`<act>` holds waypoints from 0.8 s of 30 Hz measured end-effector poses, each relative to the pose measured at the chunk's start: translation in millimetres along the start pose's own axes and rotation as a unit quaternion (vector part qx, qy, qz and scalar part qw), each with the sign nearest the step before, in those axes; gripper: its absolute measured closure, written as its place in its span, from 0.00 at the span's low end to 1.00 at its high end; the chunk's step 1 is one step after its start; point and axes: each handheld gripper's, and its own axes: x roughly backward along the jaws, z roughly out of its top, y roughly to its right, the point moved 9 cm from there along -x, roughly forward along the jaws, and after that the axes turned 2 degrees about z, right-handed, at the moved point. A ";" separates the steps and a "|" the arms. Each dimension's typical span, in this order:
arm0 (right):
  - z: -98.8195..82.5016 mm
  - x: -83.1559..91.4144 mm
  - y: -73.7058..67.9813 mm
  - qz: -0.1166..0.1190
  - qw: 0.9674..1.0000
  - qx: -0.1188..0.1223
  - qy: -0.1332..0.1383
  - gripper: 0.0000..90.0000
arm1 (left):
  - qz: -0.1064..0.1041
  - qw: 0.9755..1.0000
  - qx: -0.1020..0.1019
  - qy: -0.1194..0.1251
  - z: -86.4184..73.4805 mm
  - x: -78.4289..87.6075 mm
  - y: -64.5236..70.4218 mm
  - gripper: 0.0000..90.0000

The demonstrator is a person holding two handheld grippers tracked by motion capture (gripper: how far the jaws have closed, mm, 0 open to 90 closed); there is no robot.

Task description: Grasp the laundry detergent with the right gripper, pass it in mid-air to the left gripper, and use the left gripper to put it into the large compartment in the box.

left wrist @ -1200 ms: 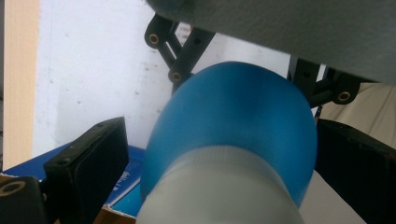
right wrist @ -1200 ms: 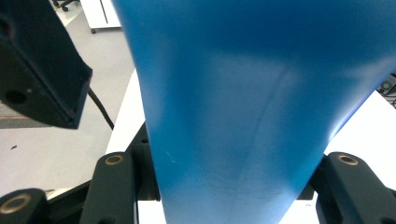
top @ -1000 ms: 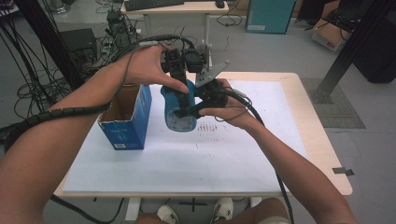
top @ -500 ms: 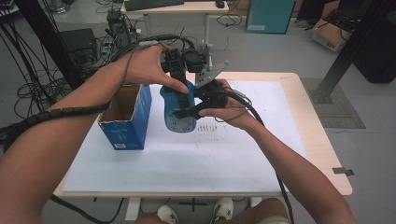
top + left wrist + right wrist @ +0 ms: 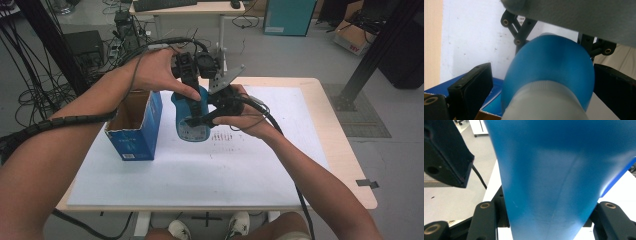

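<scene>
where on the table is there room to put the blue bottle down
Free: the white sheet along the near edge, and its right part toward the bare wood edge. Crowded: the left, by the open blue box, and mid-table under both grippers holding the blue bottle.

Smooth glossy blue plastic bottle [image 5: 192, 117], cardboard box [image 5: 135, 127]

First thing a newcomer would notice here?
The glossy blue plastic bottle, held above the white-covered table by both hand-held grippers: the right hand-held gripper is clamped across it, and the left hand-held gripper reaches from above. Beside it stands an open blue cardboard box.
</scene>
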 end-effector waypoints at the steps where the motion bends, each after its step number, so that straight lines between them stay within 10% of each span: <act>1: -0.1 -0.1 0.3 -0.001 1.000 0.006 0.000 0.49 | -0.001 1.000 0.000 -0.001 -0.1 0.3 0.1 0.06; 24: -0.9 1.8 3.5 0.003 0.999 0.033 0.003 0.49 | -0.006 1.000 0.000 0.001 2.2 2.0 2.7 0.06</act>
